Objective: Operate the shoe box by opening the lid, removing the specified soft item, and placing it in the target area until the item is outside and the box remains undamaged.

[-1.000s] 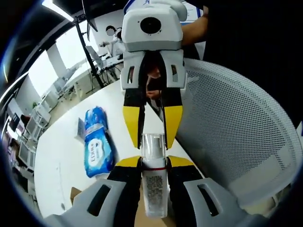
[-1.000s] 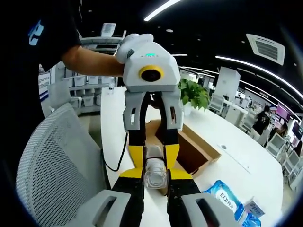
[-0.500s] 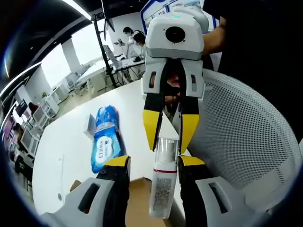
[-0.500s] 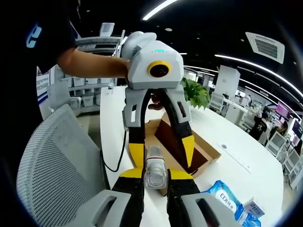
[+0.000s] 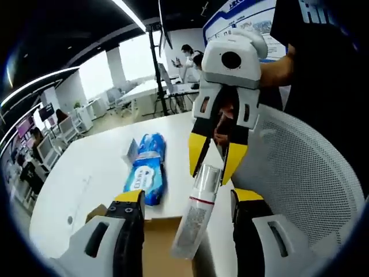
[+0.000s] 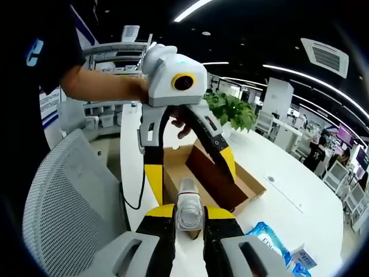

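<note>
- Holding a clear plastic bottle with a barcode label and a thin red band (image 5: 196, 216), the right gripper (image 6: 189, 212) has its yellow-tipped fingers clenched on the capped end; the same bottle shows in the right gripper view as a clear rounded cap (image 6: 188, 211) between those fingers.
- The left gripper (image 5: 187, 199) stands released: its yellow-tipped fingers (image 5: 128, 196) are spread wide on either side of the bottle's labelled body, apart from it. In the right gripper view, this gripper (image 6: 190, 164) hangs above the box with its fingers splayed.
- The brown cardboard shoe box (image 6: 230, 179) sits on the white bench (image 6: 277, 173) with its lid already raised, the dark inside of the lid (image 6: 210, 176) standing at a tilt over the open body. No tear or crush is visible on it.
- The bottle is in the air above the near bench edge, outside the box.
- A blue soft pack of wet wipes (image 5: 147, 173) lies flat on the bench, near the box corner (image 5: 95, 213); it also shows low in the right gripper view (image 6: 271, 239).
- Judgement: opening is done and one item is lifted clear. Whether the bottle or the wipes pack is the specified soft item cannot be told. Setting the held bottle down in a target area remains; no marked area is visible.
- A white mesh chair back (image 5: 300, 173) stands close to the bench edge.
</note>
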The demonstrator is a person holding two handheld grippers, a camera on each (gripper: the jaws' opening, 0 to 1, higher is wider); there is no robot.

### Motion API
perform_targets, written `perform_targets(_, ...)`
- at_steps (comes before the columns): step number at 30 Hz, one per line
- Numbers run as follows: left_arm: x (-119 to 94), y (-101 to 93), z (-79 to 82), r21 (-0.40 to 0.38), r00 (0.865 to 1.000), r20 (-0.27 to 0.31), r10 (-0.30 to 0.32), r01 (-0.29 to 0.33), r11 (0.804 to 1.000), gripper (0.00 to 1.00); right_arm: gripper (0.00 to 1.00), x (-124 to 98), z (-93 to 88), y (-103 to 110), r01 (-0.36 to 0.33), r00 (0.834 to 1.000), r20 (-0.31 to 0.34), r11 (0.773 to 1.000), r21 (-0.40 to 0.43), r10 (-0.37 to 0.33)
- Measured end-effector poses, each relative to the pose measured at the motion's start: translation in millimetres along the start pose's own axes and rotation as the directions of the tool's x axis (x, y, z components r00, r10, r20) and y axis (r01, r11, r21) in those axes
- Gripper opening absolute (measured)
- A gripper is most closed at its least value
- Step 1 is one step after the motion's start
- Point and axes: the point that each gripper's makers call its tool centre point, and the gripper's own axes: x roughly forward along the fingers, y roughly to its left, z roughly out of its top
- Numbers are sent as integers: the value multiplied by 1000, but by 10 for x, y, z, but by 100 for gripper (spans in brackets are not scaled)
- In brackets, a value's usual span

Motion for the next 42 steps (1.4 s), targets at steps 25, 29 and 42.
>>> perform_targets(25,-476,123,-263,-167,976,-7,216,-215,962,91,12,-174,77,-415,-6,996,-93,998,-64,0)
perform_targets(29,-541,153,-299,-201,968,-4,252,-248,948,95,12,-207,82,-526,-9,992,-123,996,-88,-2)
perform_targets(42,-752,87,-387,-259,941,-4,339,-329,908,100,13,-327,40,-938,-23,973,-228,982,-186,-21)
